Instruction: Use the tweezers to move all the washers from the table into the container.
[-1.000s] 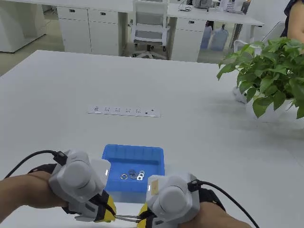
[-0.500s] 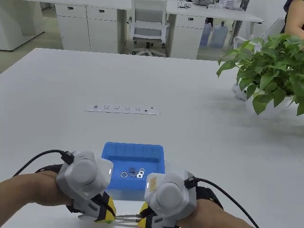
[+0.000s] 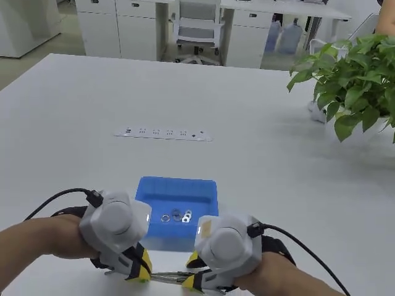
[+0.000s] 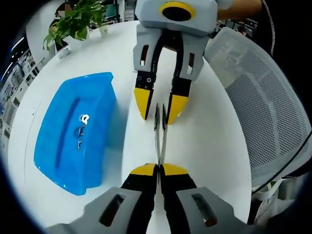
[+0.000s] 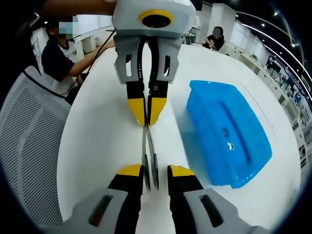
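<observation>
Thin metal tweezers (image 3: 165, 277) hang between my two grippers at the table's near edge. My left gripper (image 3: 139, 271) is shut on their narrow end (image 4: 159, 169). My right gripper (image 3: 191, 280) faces it with its fingers apart, and the tweezers' (image 5: 148, 151) two arms lie between them with a gap on one side (image 5: 150, 171). Just beyond the grippers stands the blue container (image 3: 148, 188) with several washers (image 3: 176, 216) in its bottom. The container is at the left of the left gripper view (image 4: 58, 161) and at the right of the right gripper view (image 5: 209, 112).
A white socket strip (image 3: 162, 133) lies flat mid-table. A potted plant (image 3: 352, 80) stands at the far right. A mesh chair (image 4: 263, 112) is close behind the table's near edge. An office chair (image 3: 199, 28) and cabinets stand beyond the far edge.
The head camera has tipped down a little, so the whole scene has shifted. Both grippers and the tweezers stay where they were, with the same hold.
</observation>
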### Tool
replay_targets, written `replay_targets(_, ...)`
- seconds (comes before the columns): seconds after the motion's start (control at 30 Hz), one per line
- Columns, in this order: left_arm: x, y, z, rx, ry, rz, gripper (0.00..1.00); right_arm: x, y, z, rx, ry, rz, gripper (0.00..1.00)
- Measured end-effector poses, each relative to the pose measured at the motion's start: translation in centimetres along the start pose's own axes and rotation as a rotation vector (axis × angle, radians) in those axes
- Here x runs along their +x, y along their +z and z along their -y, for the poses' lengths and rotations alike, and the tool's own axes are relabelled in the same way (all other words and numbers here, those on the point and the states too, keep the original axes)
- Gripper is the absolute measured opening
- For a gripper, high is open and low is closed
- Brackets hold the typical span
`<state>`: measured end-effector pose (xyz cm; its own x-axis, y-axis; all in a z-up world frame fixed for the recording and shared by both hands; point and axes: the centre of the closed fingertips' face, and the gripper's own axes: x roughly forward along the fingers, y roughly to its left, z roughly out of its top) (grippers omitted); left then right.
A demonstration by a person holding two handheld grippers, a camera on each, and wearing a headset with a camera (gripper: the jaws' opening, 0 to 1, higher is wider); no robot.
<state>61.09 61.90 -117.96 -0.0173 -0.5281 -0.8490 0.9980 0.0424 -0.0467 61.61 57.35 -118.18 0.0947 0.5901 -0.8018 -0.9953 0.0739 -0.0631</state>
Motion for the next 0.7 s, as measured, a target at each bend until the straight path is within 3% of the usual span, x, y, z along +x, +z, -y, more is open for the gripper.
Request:
replay_targets(0.07,-0.2,-0.2,-0.1,-0.023,0.012,-0.002,0.10,-0.5,-0.2,0.2,0.011,-0.026,0.008,0.25)
replay_targets(0.2,-0.9,-1.0,-0.3,-0.046,0.055,-0.021,0.19,-2.4,-0.5,0.9,0.087,-0.095,0.072,0.32)
replay_targets(0.27,-1.4,-1.1,-0.2,-0.061,0.076,-0.006,0.22,-3.3,-0.9,1.3,0.121,-0.129,0.089,0.34)
replay_targets(0.33,-2.1,-0.9,-0.2,-0.118,0.110,0.044,0.27,-4.6,-1.4,1.8,0.192,-0.176,0.138,0.39)
replay_targets(0.43,-2.9,-0.5,0.0,-0.155,0.134,0.092,0.37,-5.8,-2.1,2.1,0.246,-0.209,0.174,0.49)
replay_targets(0.5,-3.8,0.2,0.0,-0.208,0.168,0.158,0.48,-7.0,-2.4,2.5,0.299,-0.245,0.227,0.60)
replay_targets(0.57,-4.7,1.0,-0.1,-0.223,0.194,0.216,0.58,-7.6,-2.7,2.5,0.321,-0.251,0.254,0.69)
replay_targets(0.7,-5.9,1.9,-0.2,-0.236,0.235,0.267,0.81,-9.0,-3.6,2.9,0.353,-0.292,0.286,0.83)
